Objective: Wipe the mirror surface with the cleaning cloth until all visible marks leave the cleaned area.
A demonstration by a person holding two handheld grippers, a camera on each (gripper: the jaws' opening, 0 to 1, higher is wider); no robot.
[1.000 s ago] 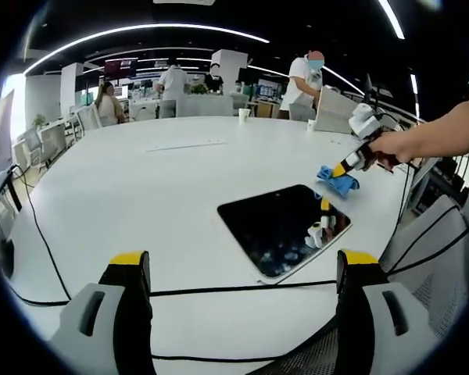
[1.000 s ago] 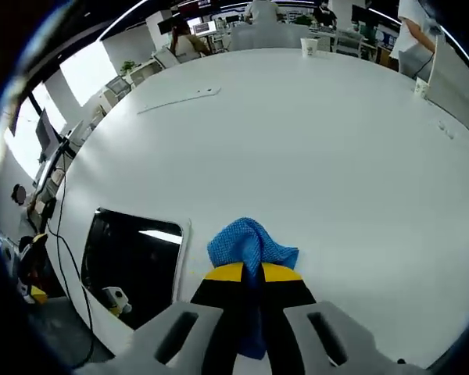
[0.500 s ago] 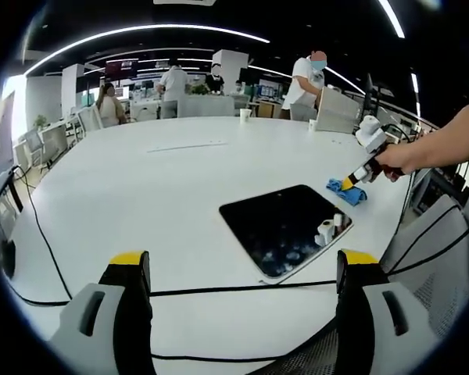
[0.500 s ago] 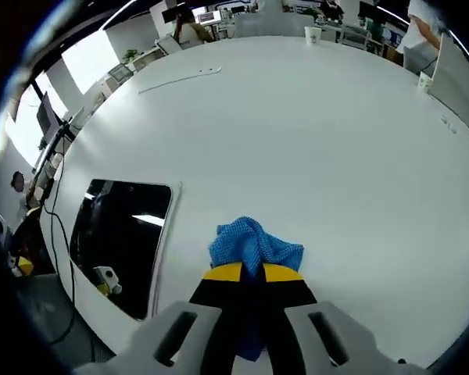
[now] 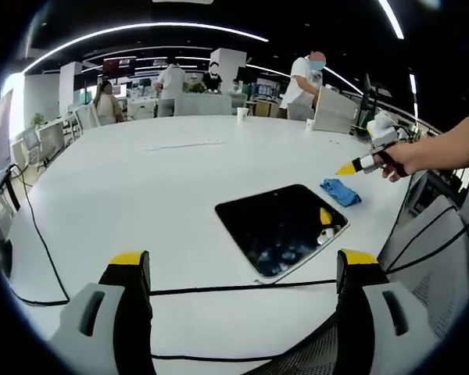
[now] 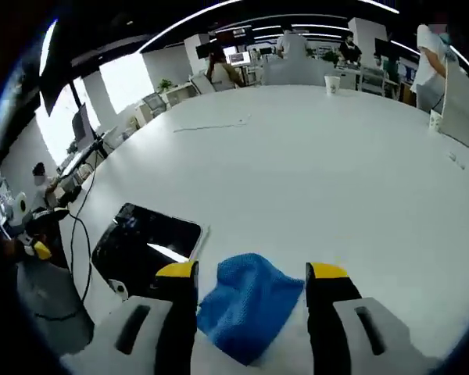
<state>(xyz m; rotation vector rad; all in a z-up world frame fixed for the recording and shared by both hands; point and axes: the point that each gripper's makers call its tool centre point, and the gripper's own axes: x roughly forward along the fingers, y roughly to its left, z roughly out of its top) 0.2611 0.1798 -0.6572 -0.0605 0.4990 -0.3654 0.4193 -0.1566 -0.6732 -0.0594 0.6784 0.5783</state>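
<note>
Right gripper (image 6: 252, 275) jaws stand apart over the blue cleaning cloth (image 6: 247, 303), which lies loose on the white table (image 6: 313, 172).

Between those yellow-tipped jaws the cloth rests crumpled on the tabletop, gripped by nothing; the dark mirror (image 6: 146, 239) lies flat at about 10 o'clock from it, just beside it near the table edge. In the left gripper view the left gripper (image 5: 245, 269) is also spread wide and empty, its jaws framing a black cable (image 5: 234, 291) that runs across the table's near edge. Beyond it the mirror (image 5: 280, 226) shows pale smudges, the cloth (image 5: 341, 192) sits at its 2 o'clock corner, and the right gripper (image 5: 346, 167) hovers just above, held in a person's hand (image 5: 395, 160). Past the broad table, an open office holds desks, monitors, paper cups and several people under curved ceiling light strips (image 5: 141, 31).
</note>
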